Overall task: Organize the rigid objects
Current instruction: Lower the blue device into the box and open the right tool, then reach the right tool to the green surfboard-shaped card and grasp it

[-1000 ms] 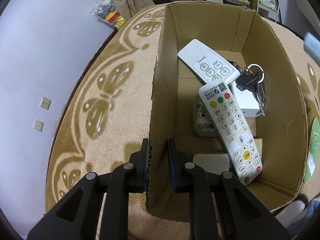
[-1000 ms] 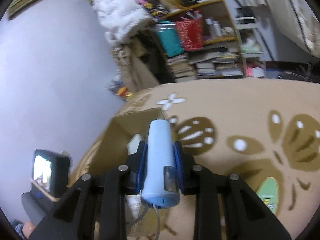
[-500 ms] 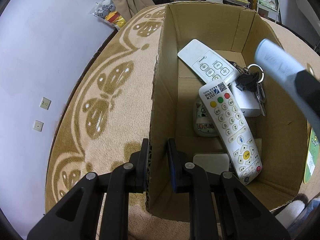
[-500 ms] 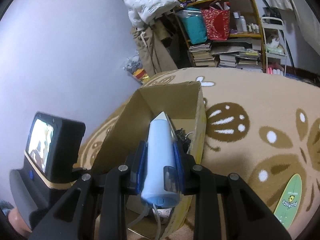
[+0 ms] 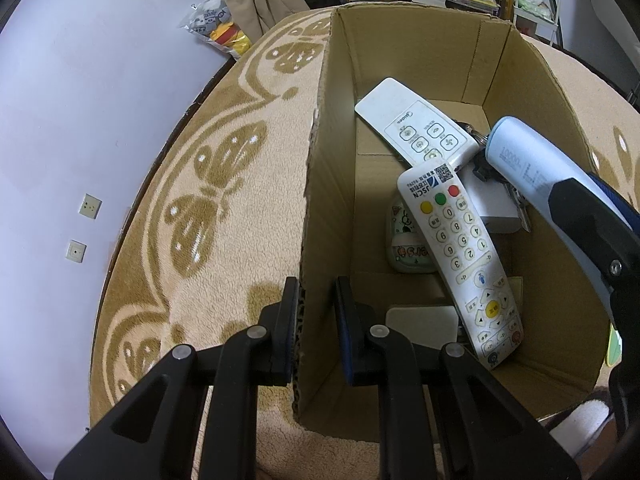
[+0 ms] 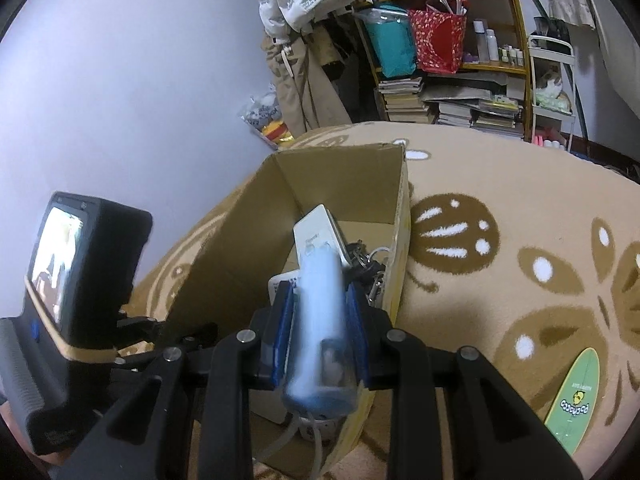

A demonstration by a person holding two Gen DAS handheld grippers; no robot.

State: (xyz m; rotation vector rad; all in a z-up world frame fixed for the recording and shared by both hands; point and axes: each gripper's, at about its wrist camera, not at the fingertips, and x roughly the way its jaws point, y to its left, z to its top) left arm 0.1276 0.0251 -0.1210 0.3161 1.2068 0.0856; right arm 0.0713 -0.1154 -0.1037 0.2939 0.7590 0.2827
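Cardboard is the landmark: an open brown cardboard box [image 5: 532, 264] sits on a beige fleece blanket with brown butterfly and flower patterns [image 5: 224, 184]. At the box's left wall, the left hand-held gripper [image 5: 316, 320] is closed down on the wall's top edge, one pad outside and one inside, steadying it.

Inside the box, against the far left, a white air-conditioner remote with grey buttons [image 5: 416, 124] leans across the bottom; a long white TV remote with coloured buttons [image 5: 460, 248] lies over it towards the near side, covering part of a small rounded cartoon-printed item [image 5: 404, 240]. A flat white block [image 5: 492, 204] and a bunch of keys [image 6: 366, 264] lie towards the box's right wall.

Over that right side, the right hand-held gripper [image 6: 320, 332] pinches a pale blue rounded power bank [image 5: 532, 164] partway along its length, nose tilted down into the box.

The step in hand looks like depositing the power bank. The next move probably calls for lowering it onto the pile near the keys, then opening the pads without knocking the remotes.
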